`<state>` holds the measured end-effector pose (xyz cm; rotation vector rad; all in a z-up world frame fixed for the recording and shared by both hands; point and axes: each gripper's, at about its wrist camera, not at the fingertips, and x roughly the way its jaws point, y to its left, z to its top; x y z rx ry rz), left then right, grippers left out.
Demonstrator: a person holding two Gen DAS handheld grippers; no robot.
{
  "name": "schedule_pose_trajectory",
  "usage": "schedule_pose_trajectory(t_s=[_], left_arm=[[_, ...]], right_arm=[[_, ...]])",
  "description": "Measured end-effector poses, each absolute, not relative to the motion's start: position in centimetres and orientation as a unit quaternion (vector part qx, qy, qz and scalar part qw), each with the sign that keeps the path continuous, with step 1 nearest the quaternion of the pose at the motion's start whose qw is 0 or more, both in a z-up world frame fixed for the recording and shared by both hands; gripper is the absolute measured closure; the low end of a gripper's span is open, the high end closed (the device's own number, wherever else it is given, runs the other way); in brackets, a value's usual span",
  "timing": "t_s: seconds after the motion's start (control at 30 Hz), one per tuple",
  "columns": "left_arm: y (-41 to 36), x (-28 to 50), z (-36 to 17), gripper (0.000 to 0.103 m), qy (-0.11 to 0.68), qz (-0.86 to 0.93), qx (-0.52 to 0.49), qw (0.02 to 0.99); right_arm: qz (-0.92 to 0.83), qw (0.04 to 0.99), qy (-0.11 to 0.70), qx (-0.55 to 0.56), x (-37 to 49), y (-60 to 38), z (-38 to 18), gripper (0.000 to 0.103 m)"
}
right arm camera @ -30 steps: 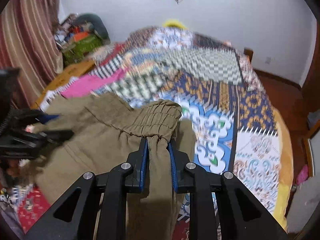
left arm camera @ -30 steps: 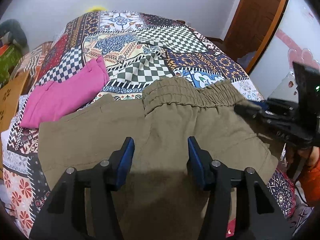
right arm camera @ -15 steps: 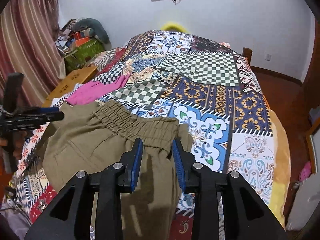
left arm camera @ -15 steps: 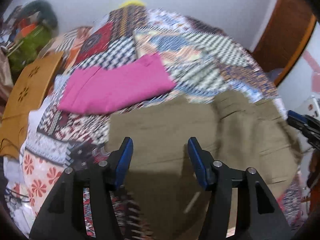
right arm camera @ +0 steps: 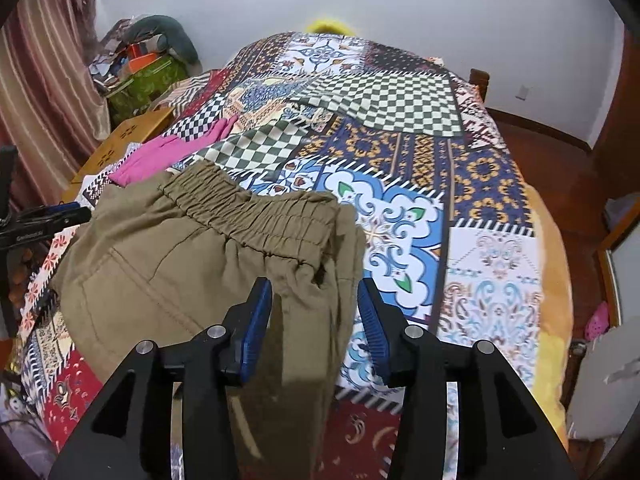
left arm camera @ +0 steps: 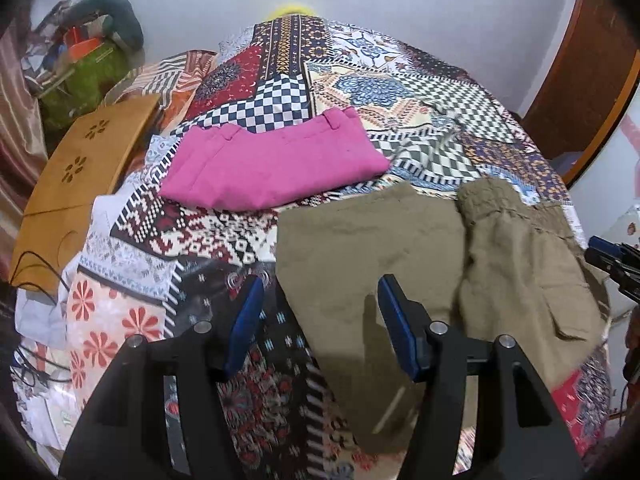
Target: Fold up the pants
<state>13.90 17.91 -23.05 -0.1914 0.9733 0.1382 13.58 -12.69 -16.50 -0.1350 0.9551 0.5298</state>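
Since a second ago the right tongs [right arm camera: 314, 320] are releasing the waistband and opening, cloth lying loose between them; the left tongs [left arm camera: 318, 320] are hanging wide and empty. Olive pants [left arm camera: 400, 248] are lying part-folded at the bed's [right arm camera: 400, 92] 6 o'clock edge, further folds remaining.

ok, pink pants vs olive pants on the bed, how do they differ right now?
The pink pants lie folded into a compact flat rectangle; the olive pants are spread wider and rumpled, folding unfinished. The pink pants sit clear of both grippers; the olive pants lie under the open left gripper and between the pads of the right gripper, whose jaws are opening. The olive pants show a gathered elastic waistband; the pink pants show belt loops. Both rest on the patchwork bedspread.
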Motion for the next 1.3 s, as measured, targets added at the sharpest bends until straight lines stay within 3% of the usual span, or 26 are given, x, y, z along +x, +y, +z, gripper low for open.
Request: schedule_pose_trajectory(t_s=[0.2,0.33,0.5,0.77,1.17,1.3], left_arm=[[17.1,11.7,-23.3,0.041,0.477,0.052,-0.107,0.871],[16.6,10.8,-24.5,0.041,0.49,0.052,-0.114,0.863],[16.2,10.2,-25.5,0.041,0.5,0.045,-0.123,0.856],[16.7,11.6,-26.5,0.04,0.507,0.02,-0.155,0.848],[16.0,15.2,-26.7,0.039,0.505,-0.001,-0.165,0.847],[15.3,15.4,-26.2,0.041,0.5,-0.018,-0.162,0.851]], right_arm=[[0.254,0.857,0.445,-0.052,12.6,-13.3,-16.2,0.061],[0.262,0.852,0.452,-0.035,12.2,-13.6,-16.8,0.049],[0.266,0.825,0.498,-0.009,12.3,-13.8,-18.4,0.049],[0.266,0.801,0.535,0.046,13.5,-14.9,-20.3,0.034],[0.298,0.775,0.553,0.063,15.5,-13.8,-21.6,0.026],[0.308,0.77,0.556,0.062,15.4,-13.8,-21.5,0.029]])
